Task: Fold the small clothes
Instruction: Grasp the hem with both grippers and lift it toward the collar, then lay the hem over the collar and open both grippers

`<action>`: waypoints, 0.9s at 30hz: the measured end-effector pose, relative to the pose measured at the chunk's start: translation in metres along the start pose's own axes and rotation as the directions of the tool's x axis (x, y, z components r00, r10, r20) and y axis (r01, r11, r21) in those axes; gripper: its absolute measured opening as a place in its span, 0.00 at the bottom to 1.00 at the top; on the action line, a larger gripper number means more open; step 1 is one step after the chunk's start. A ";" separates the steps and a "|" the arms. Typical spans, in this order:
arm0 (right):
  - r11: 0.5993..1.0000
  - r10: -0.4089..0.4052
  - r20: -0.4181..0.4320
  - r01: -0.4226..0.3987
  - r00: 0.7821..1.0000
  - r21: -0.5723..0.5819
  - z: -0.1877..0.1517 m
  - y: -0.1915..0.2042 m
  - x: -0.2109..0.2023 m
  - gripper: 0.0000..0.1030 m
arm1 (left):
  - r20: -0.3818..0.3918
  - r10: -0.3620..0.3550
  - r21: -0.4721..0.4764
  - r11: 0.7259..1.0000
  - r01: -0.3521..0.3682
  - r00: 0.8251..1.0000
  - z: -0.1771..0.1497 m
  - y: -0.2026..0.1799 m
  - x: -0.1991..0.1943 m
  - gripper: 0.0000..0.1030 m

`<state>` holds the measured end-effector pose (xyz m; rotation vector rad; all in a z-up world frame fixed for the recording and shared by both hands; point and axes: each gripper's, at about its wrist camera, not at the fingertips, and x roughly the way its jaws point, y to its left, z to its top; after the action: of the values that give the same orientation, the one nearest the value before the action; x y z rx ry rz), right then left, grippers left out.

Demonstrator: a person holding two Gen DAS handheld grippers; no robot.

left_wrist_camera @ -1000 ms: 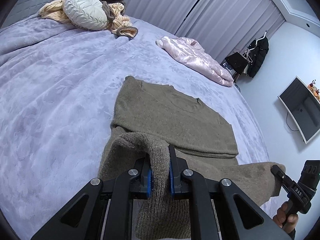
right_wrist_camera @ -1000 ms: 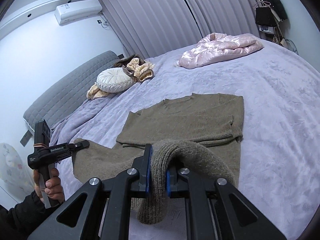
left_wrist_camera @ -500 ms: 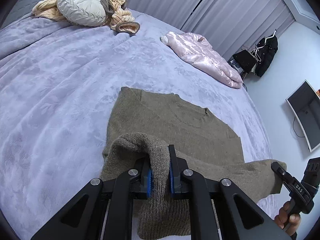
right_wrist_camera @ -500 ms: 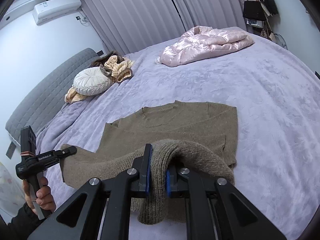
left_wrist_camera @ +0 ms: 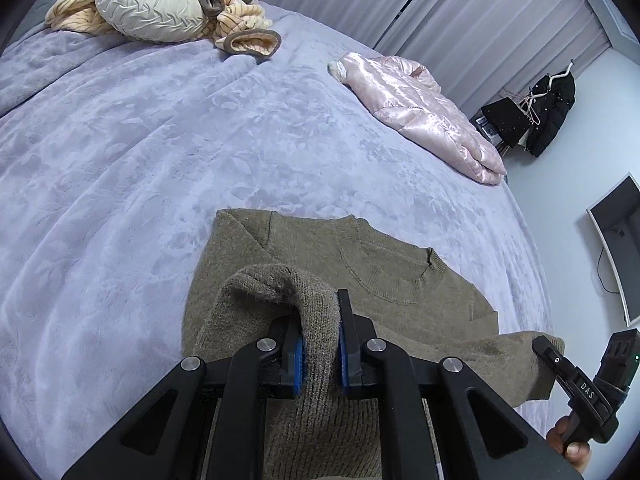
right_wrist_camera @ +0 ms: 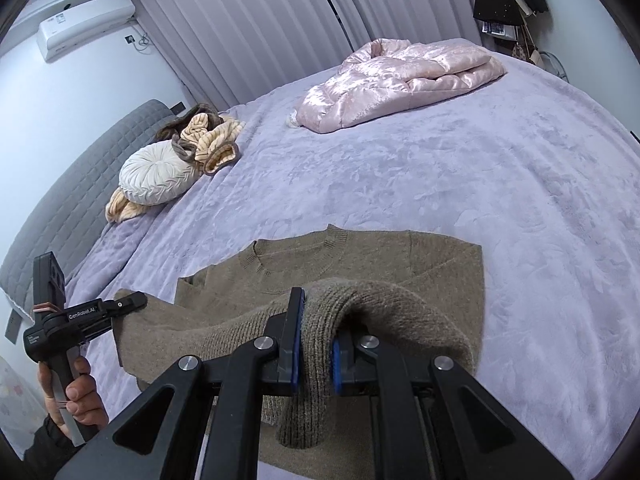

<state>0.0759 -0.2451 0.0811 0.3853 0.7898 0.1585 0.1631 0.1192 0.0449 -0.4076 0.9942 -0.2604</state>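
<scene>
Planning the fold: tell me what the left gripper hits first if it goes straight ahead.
Probably the sweater's flat upper part, near the collar; the left gripper already clamps its hem. Depth is unclear.

Each camera sits just behind its own tool, looking forward and down over the bed (left_wrist_camera: pixel 168 152) from close range. The left view faces the curtains and the wall screen (left_wrist_camera: pixel 616 248), the right view the headboard (right_wrist_camera: pixel 60 200), apparently from opposite sides. Both share the olive sweater (left_wrist_camera: pixel 384 280) (right_wrist_camera: pixel 360 264), round cushion (left_wrist_camera: pixel 148 0) (right_wrist_camera: pixel 156 176) and pink jacket (left_wrist_camera: pixel 420 116) (right_wrist_camera: pixel 396 76).
</scene>
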 end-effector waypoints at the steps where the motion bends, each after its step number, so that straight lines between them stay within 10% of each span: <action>1: 1.000 -0.004 -0.007 0.004 1.000 0.008 0.001 -0.003 0.006 0.12 | -0.009 0.006 0.001 1.000 -0.006 1.000 0.001 0.000 0.006 0.14; 7: 0.999 -0.024 -0.051 0.026 0.998 0.046 0.002 -0.021 0.040 0.12 | -0.106 0.039 -0.046 0.998 -0.044 0.994 0.006 0.016 0.052 0.14; 15: 0.984 -0.072 -0.142 0.094 0.987 0.154 -0.003 -0.054 0.087 0.25 | -0.192 -0.114 -0.272 0.960 0.059 0.975 0.002 0.064 0.088 0.24; 17: 0.977 -0.088 -0.171 0.118 0.981 0.176 -0.003 -0.059 0.094 0.57 | -0.172 -0.164 -0.262 0.958 0.116 0.971 0.005 0.063 0.078 0.71; 19: 0.974 -0.085 -0.153 0.114 0.985 0.195 -0.004 -0.061 0.089 0.65 | -0.093 -0.153 -0.237 0.963 0.127 0.984 0.008 0.063 0.055 0.93; 24: 0.984 -0.062 -0.095 0.077 0.993 0.158 -0.011 -0.056 0.060 0.74 | -0.042 -0.176 -0.162 0.973 0.167 0.984 0.005 0.072 0.012 0.93; 27: 0.995 -0.094 -0.121 0.097 0.988 0.021 -0.020 -0.045 0.049 0.74 | -0.135 -0.062 0.092 0.993 0.075 0.989 -0.016 0.050 0.010 0.93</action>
<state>0.0955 -0.2674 0.0181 0.3646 0.9278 0.0821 0.1564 0.1567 0.0078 -0.3393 1.0933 -0.4001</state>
